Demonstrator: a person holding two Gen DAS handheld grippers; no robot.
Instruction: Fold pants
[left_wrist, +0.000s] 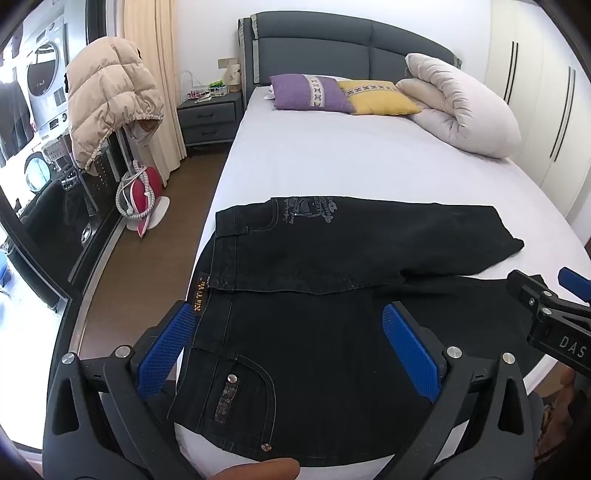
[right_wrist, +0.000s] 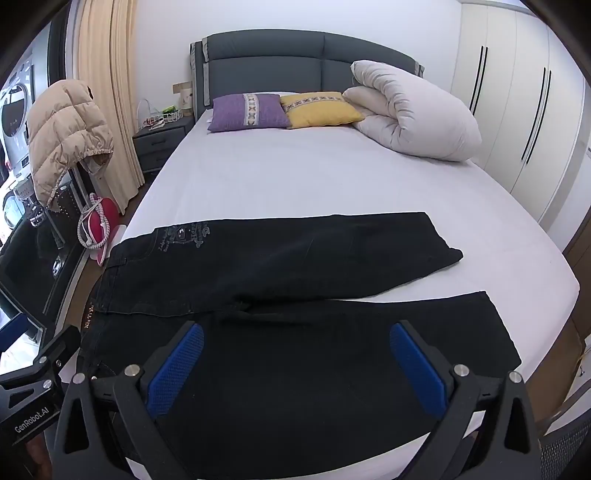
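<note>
**Bedroom around the bed**

A bed (right_wrist: 332, 177) with a white sheet and a dark grey headboard (right_wrist: 295, 59) fills the room. At its head lie a purple pillow (right_wrist: 247, 110) and, just beside it, a yellow pillow (right_wrist: 321, 109); a rolled white duvet (right_wrist: 413, 110) sits to their right. White wardrobes (right_wrist: 517, 103) line the right wall. Left of the bed stands a grey nightstand (left_wrist: 208, 118) with small clutter on top, beside a beige curtain (left_wrist: 155, 74). A beige puffer jacket (left_wrist: 110, 96) hangs near a red iron (left_wrist: 142, 192).
</note>
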